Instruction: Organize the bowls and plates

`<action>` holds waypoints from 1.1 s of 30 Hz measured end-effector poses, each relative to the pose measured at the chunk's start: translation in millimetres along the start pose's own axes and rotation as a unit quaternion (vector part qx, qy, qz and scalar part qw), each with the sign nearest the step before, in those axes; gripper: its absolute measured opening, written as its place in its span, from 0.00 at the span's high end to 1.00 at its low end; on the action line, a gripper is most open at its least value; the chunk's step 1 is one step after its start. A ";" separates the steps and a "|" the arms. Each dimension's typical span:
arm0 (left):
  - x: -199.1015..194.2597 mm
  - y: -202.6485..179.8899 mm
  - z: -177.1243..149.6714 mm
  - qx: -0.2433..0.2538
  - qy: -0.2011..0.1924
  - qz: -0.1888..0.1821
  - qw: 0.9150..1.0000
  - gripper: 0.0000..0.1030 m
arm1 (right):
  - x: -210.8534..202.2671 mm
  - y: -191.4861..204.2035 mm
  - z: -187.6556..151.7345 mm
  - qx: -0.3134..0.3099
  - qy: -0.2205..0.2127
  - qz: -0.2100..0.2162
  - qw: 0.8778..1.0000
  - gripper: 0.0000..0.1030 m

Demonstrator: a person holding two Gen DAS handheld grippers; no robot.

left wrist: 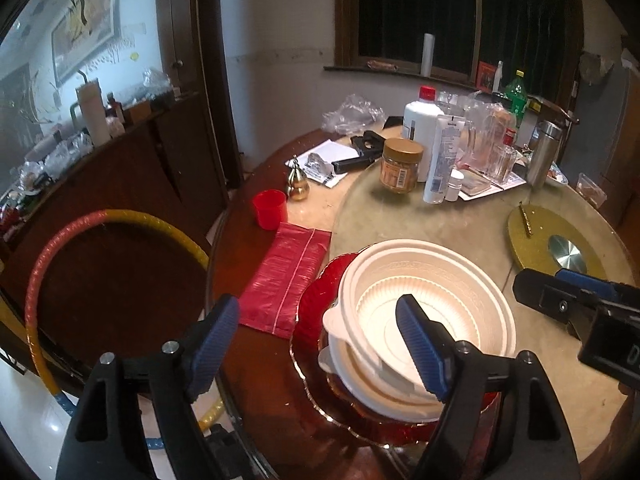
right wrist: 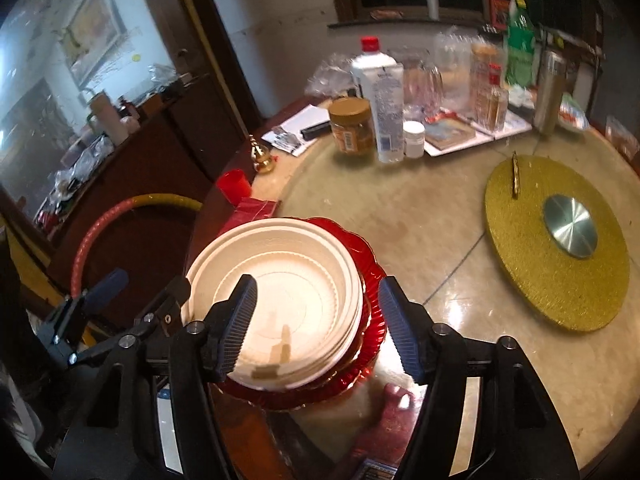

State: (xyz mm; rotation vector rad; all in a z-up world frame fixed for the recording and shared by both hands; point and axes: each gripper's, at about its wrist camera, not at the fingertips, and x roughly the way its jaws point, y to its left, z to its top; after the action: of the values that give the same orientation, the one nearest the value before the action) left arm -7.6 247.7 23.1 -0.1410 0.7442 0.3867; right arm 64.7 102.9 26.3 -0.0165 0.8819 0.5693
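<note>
Several white bowls (left wrist: 440,272) sit nested in a stack on a red scalloped glass plate (left wrist: 314,304) at the near left of the round table (right wrist: 420,208). My left gripper (left wrist: 320,332) is open above the stack's left side: its right finger overlaps the top bowl, its left finger hangs over the table's dark rim, and nothing is gripped. In the right wrist view the same bowls (right wrist: 304,264) and red plate (right wrist: 372,264) lie under my right gripper (right wrist: 318,300), which is open and empty above the stack's right side. Each gripper shows in the other's view.
A red bag (left wrist: 286,280), red cup (left wrist: 270,208) and gold gourd ornament (left wrist: 297,184) lie left of the stack. Jars, bottles and a steel flask (left wrist: 544,152) crowd the far side. A gold turntable disc (right wrist: 556,240) lies right. A hoop (left wrist: 48,260) leans beside the table.
</note>
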 end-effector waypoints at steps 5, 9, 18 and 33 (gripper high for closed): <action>-18.4 0.8 -13.5 0.004 -0.023 0.008 1.000 0.18 | -17.7 7.5 -27.0 -0.056 -0.019 -0.018 0.998 0.32; -25.3 -2.8 -23.0 0.003 -0.023 0.000 1.000 0.18 | -29.9 2.8 -47.8 -0.077 -0.030 -0.039 0.996 0.32; -35.8 -23.8 -41.6 0.020 -0.004 -0.022 1.000 0.18 | -48.3 -16.7 -75.2 -0.084 -0.038 -0.063 0.994 0.32; -38.5 -35.2 -51.3 0.032 0.014 -0.021 0.999 0.00 | -53.1 -5.3 -74.8 -0.135 -0.048 -0.065 0.987 0.32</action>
State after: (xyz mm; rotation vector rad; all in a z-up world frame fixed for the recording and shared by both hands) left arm -52.0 190.7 11.6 -0.1022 0.7787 0.3205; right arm -13.4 55.6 15.8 -0.2893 0.6988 0.5590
